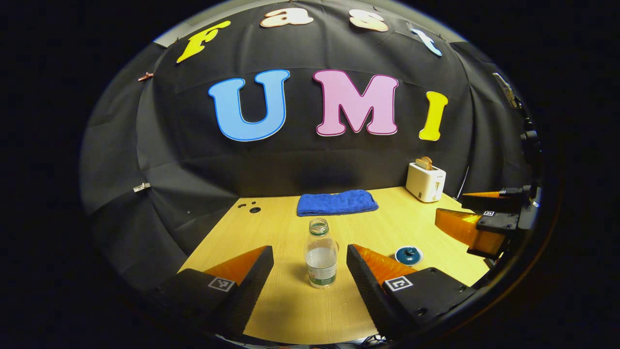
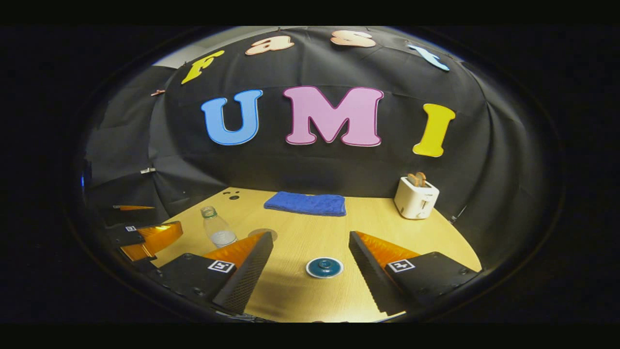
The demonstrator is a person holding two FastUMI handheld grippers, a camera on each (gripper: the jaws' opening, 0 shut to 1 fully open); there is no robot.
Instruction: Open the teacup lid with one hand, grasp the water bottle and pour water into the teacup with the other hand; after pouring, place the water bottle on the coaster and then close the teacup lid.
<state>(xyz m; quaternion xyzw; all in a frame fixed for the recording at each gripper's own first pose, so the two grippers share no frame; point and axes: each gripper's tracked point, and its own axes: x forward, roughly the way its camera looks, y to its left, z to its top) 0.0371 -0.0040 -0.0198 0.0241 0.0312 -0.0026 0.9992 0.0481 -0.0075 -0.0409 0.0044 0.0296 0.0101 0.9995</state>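
My left gripper (image 1: 310, 264) has its jaws released and spread wide, and the bottle (image 1: 320, 254) stands upright on the surface (image 1: 290, 310) just ahead of them, centred in the gap, capless and touching neither. My right gripper (image 2: 311, 257) is likewise spread apart, with the lidded teacup (image 2: 324, 267) sitting between and slightly ahead of its jaws. A coaster (image 2: 263, 234) lies just right of the bottle.
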